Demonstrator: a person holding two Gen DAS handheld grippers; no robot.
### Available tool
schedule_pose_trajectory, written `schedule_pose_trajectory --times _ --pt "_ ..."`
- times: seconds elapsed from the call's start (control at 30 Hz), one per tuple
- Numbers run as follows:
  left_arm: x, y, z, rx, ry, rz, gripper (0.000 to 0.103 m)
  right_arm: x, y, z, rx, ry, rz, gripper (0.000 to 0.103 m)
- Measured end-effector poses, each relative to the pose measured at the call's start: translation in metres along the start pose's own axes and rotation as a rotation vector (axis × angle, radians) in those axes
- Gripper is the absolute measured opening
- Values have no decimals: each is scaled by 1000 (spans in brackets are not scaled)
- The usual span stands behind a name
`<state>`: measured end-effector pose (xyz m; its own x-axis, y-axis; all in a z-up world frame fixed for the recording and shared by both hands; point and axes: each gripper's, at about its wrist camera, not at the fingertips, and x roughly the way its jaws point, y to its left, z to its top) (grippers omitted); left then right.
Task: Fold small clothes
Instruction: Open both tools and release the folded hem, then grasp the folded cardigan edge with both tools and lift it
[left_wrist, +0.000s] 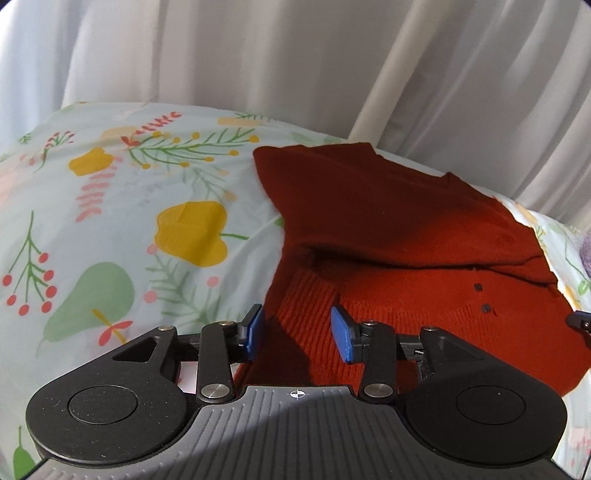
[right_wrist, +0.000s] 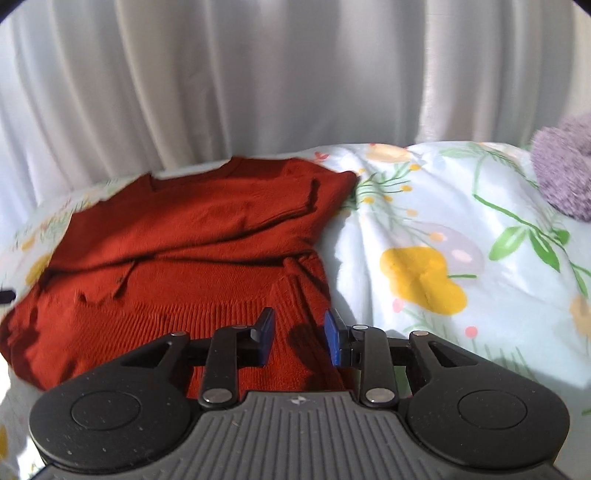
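A rust-red knit sweater (left_wrist: 399, 236) lies partly folded on a floral bedsheet (left_wrist: 147, 206), its ribbed hem nearest me. My left gripper (left_wrist: 297, 332) is open, its blue pads (left_wrist: 255, 330) standing either side of the hem's left corner, just above it. In the right wrist view the sweater (right_wrist: 192, 236) fills the left half. My right gripper (right_wrist: 300, 338) is open over the hem's right corner, with nothing between the jaws. The tip of the right gripper shows at the left wrist view's right edge (left_wrist: 580, 321).
White curtains (right_wrist: 258, 81) hang behind the bed. A fuzzy lilac item (right_wrist: 565, 170) lies on the sheet at the far right. The floral sheet (right_wrist: 461, 258) spreads to the right of the sweater.
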<state>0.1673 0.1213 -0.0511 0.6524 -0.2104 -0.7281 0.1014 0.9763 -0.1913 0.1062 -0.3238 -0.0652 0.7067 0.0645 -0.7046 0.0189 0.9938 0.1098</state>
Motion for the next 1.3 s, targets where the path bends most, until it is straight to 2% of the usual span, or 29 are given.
schedule_pose_trajectory --times 0.17,0.23,0.27,0.33,0.37,0.5,0.57,0.6,0.7,0.8,0.93,1.1,1.2,1.3 --pt "13 -4 0 17 15 31 40 16 7 2 -62 38 29 32" --pt "12 -5 1 17 7 37 33 19 9 2 -78 42 42 32" --pt "11 -6 1 21 5 40 30 19 9 2 -84 41 42 28" --pt "9 -8 1 24 3 39 18 18 10 1 -89 38 47 17" --pt "9 -8 1 26 6 32 16 18 10 1 -91 36 46 9" --pt "14 -9 0 19 27 25 15 17 12 0 -97 24 43 6" --pt "17 -9 0 8 33 19 19 16 11 1 -86 14 45 6" --pt "19 -9 0 4 39 12 26 15 10 1 -80 9 45 6" --pt "21 -12 0 10 43 14 25 12 8 3 -66 -3 49 5" --pt "21 -10 4 -17 46 14 9 5 10 6 -71 -32 65 5" --pt "-5 -8 22 -54 -39 -17 7 -6 13 13 -63 -80 79 5" --pt "-43 -9 75 -74 -186 -105 7 -25 11 41 0 -169 94 4" --pt "-35 -13 102 -53 -233 -79 7 -25 12 63 25 -208 68 4" --pt "0 -13 116 -69 -205 -52 7 -11 17 84 24 -235 17 4"
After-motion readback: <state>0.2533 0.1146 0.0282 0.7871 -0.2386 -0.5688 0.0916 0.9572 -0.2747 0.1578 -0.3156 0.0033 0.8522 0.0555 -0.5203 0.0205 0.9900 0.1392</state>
